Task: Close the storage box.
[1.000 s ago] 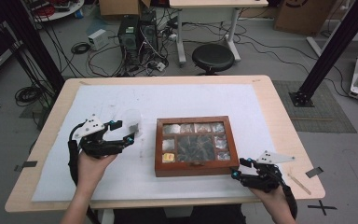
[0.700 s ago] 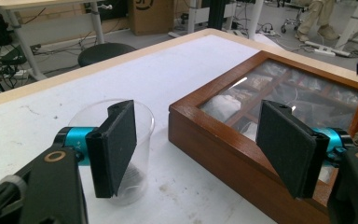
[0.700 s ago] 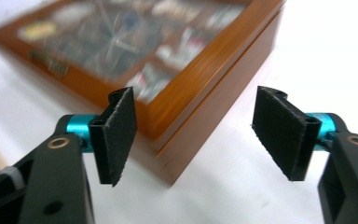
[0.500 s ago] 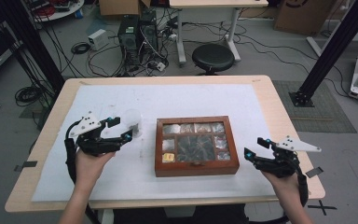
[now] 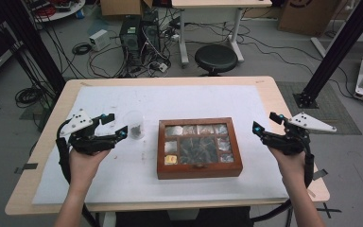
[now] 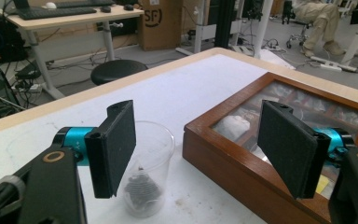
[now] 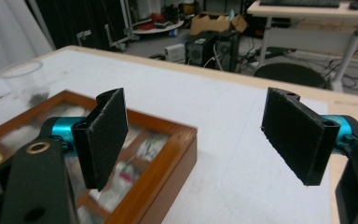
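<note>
A wooden box [image 5: 198, 147] with a glass lid and several compartments lies in the middle of the white mat [image 5: 194, 101]. Left of it stands a clear plastic cup [image 5: 134, 125] with dark bits at its bottom. My left gripper [image 5: 115, 126] is open just left of the cup, jaws pointing toward it, empty. In the left gripper view the cup [image 6: 150, 175] stands past the left jaw and the box [image 6: 279, 135] is at the right. My right gripper [image 5: 264, 122] is open right of the box, off the mat's right side, empty. The right gripper view shows the box [image 7: 135, 154] and cup [image 7: 25, 81].
The wooden table's edge [image 5: 298, 123] runs just beyond the mat on the right. Behind the table stand a black stool [image 5: 215, 57], a computer tower [image 5: 139, 33], cables and a desk. A black frame post [image 5: 335, 52] rises at the right.
My right gripper has lifted and moved up and to the right, away from the table's front edge, to beside the box. My left gripper has shifted slightly left of the cup.
</note>
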Available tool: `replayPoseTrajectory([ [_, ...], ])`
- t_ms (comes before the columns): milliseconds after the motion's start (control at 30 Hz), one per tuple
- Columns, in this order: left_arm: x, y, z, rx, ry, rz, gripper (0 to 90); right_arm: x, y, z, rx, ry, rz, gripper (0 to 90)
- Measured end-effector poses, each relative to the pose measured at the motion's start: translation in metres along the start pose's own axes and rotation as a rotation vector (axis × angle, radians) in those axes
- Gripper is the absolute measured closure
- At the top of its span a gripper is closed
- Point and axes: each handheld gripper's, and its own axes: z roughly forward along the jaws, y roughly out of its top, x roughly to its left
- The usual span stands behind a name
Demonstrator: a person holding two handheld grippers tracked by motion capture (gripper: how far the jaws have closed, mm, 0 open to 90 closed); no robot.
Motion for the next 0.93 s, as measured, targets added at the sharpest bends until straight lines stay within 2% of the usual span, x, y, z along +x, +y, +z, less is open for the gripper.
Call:
replayPoseTrajectory([
  [133, 0.005, 0.0, -0.007, -0.009, 0.015, -0.007, 27.8, -0.003, 0.007, 0.005, -0.01, -0.027, 0.011, 22.0],
  [300, 0.008, -0.001, -0.013, -0.019, 0.029, -0.018, 27.4, -0.005, 0.005, 0.006, -0.009, -0.039, 0.012, 22.0],
  [933, 0.012, -0.006, -0.013, -0.01, 0.049, -0.029, 26.3, -0.01, 0.0, 0.009, 0.007, -0.038, 0.015, 22.0],
])
